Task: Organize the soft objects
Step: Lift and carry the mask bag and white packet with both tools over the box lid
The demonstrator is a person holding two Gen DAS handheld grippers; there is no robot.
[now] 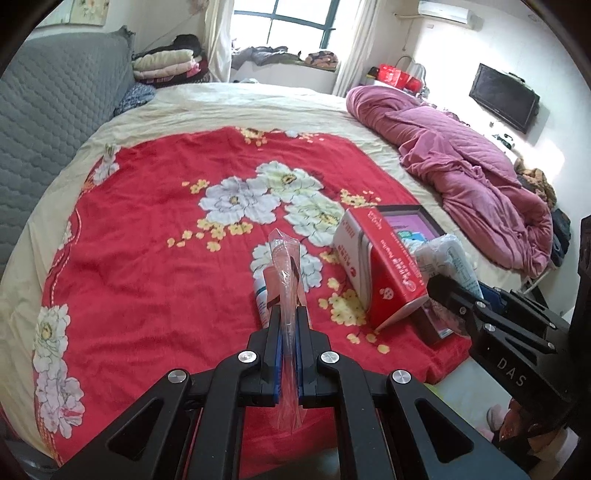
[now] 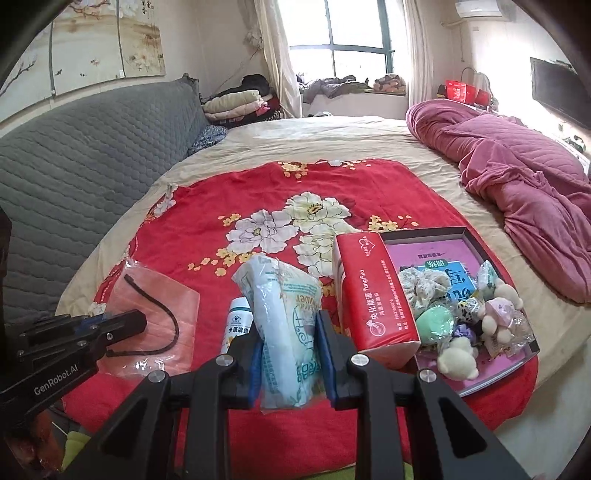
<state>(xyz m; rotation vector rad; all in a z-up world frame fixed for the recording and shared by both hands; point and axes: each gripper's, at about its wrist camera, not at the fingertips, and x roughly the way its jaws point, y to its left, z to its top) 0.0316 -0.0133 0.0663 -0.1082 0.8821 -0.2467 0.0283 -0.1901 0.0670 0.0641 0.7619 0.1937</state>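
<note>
Daylit, bright, from the window [image 1: 291, 26] at the back; blown out there and on the right wall [image 1: 546, 122]. Soft, faint shadows. Strong fisheye bending, dark vignette at corners. Sharp centrally, slightly soft at edges.

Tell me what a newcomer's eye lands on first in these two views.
First, the red floral blanket spread across the bed. Next, the two held packets: the left gripper is shut on a clear-wrapped pink face mask, and the right gripper is shut on a pale tissue pack. To the right, a red box stands beside a shallow tray of plush toys.
</note>
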